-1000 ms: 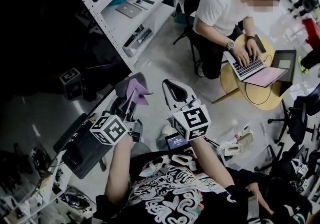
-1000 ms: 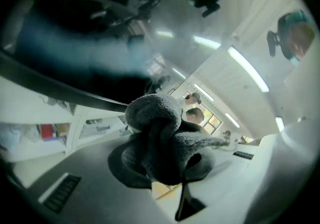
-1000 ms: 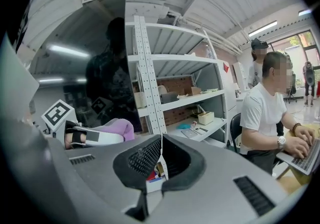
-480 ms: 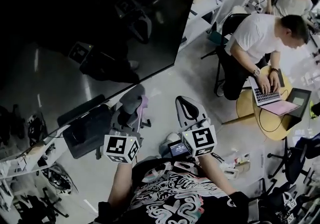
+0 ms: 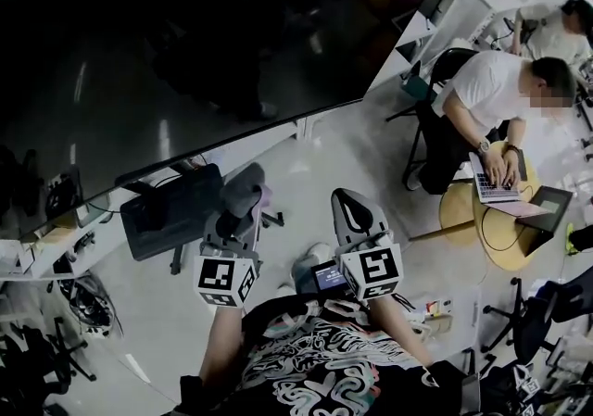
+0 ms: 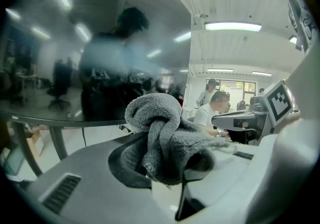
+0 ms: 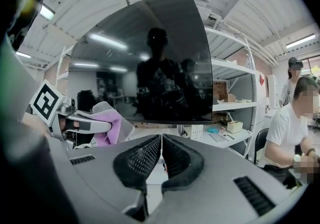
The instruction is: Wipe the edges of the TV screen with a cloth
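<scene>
Our left gripper clamps the bunched cloth near the TV screen. Our right gripper has its jaws pressed together, empty.

No text, brand or number can be read; only square black-and-white marker patterns are borne by the left hand-held gripper and the right hand-held gripper.

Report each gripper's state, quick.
Left gripper: closed, holding the cloth.
Right gripper: closed, nothing between its jaws.
</scene>
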Tool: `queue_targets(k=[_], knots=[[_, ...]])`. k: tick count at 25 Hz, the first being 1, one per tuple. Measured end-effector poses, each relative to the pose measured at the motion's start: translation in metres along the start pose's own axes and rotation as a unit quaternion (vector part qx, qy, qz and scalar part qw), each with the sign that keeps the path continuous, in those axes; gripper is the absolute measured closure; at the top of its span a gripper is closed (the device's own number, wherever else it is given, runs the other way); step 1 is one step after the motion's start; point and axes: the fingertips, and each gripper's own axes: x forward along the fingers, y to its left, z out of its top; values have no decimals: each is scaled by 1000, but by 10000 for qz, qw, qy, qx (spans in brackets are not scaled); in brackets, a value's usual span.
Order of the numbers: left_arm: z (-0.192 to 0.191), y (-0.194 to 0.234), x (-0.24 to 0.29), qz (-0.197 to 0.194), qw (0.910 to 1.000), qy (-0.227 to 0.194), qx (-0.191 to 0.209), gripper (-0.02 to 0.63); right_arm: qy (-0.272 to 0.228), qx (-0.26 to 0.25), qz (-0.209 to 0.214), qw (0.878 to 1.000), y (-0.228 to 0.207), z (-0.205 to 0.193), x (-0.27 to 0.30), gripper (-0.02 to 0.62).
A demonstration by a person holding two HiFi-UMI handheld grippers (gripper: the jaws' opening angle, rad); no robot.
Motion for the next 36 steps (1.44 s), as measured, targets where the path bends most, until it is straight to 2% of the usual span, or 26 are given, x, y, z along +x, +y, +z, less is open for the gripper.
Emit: queue_targets(k=[8,12,18,29,36], knots=[[-13,-6,-60,118,9995,-301,-40,497,-256,29,-204,9995,38,-7,-50,566],[-15,-26,-85,121,9992,-390,-3,497,-276,-8,-178,9995,51,-8,-80,566],[-13,-27,-113,292,9984,-480,23,497,-377,-104,-70,9992,68,-7,-100,566],[-2,-20,-121,498,9973,-524,126,497,-446,-78,44,9990,65,7,-91,566],[-5,-14,-112,491,9974,-528,-90,497,-372,-54,238,9990,66,5,-79,566]])
